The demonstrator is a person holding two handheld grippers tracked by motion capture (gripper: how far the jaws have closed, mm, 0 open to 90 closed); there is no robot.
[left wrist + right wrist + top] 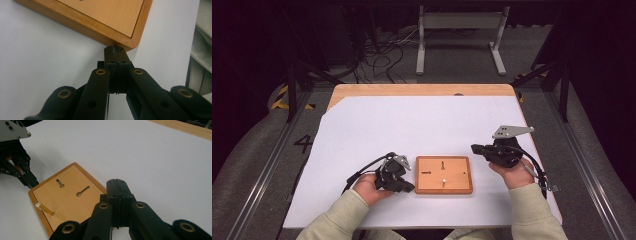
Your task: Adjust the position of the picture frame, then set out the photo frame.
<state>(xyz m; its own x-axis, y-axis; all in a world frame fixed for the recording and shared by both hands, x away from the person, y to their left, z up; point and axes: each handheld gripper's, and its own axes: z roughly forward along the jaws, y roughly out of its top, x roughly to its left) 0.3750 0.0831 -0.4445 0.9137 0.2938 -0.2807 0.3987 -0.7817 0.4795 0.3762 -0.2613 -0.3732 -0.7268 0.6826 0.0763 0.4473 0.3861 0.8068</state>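
Closed jaws of the left hand-held gripper (117, 53) touch the wooden board's (105, 20) corner at frame centre; a nudge could skid it. The right hand-held gripper (117, 185) is closed too, empty.

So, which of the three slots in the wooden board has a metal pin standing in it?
The slot nearest the person's edge of the wooden board holds the upright metal pin. The other two slots are empty.

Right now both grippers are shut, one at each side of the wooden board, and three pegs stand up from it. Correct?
Not quite: one peg stands up from the board, as the right gripper view shows; its other two marks are empty slots. The rest holds.
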